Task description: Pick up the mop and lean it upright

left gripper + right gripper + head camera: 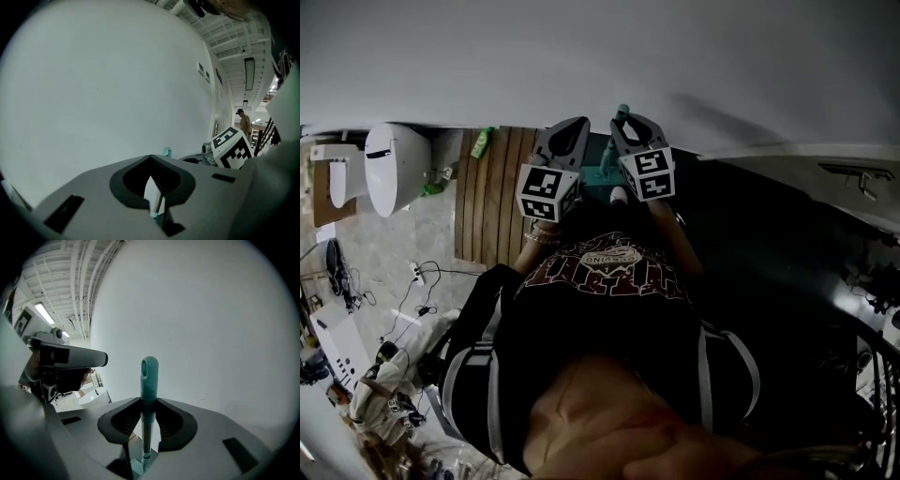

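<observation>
place: a mock bathroom built inside a large hall, like a test lab
bathroom signs: white toilet (394, 167), wooden slat floor (497, 197), plain white wall (581, 56)
hall signs: bare ceiling with pipes (79, 277), long strip light (249, 72), loose cables (417, 281) across the tiles

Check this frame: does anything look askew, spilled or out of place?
The mop stands upright by the white wall, its handle between the right gripper's open jaws. Only oddity: a power strip and loose cables sprawl across the tiled floor near the toilet.
</observation>
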